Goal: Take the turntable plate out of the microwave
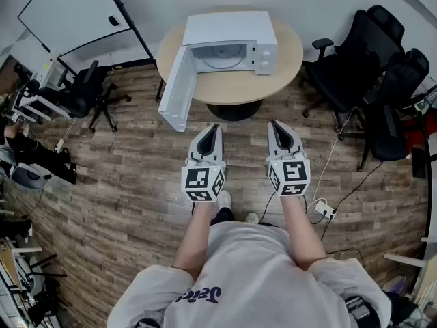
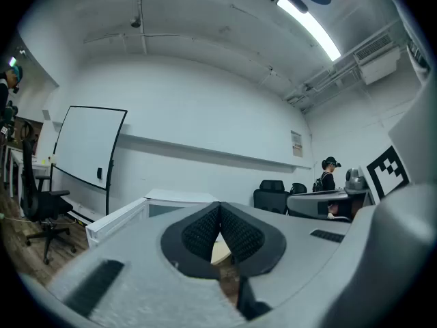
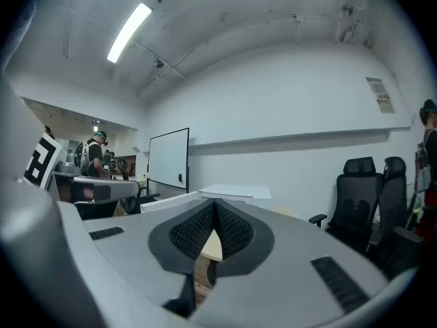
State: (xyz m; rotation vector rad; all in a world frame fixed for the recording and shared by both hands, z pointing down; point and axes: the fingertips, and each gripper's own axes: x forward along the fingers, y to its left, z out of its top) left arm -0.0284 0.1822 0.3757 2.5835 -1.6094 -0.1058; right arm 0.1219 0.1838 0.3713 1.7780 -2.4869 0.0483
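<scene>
A white microwave [image 1: 232, 44] stands on a round wooden table [image 1: 287, 60], its door [image 1: 176, 91] swung wide open to the left. Inside lies the pale glass turntable plate [image 1: 222, 53]. My left gripper [image 1: 214, 127] and right gripper [image 1: 274, 124] are held level over the floor, well short of the table, side by side, both shut and empty. In the left gripper view the microwave [image 2: 171, 200] shows just beyond the shut left gripper [image 2: 220, 207]. In the right gripper view the microwave [image 3: 232, 193] rises behind the closed right gripper [image 3: 215, 203].
Black office chairs [image 1: 372, 67] crowd the right side, another chair [image 1: 92, 91] stands at left by a whiteboard [image 1: 75, 12]. A power strip and cables [image 1: 321, 207] lie on the wooden floor at right. People stand in the background of both gripper views.
</scene>
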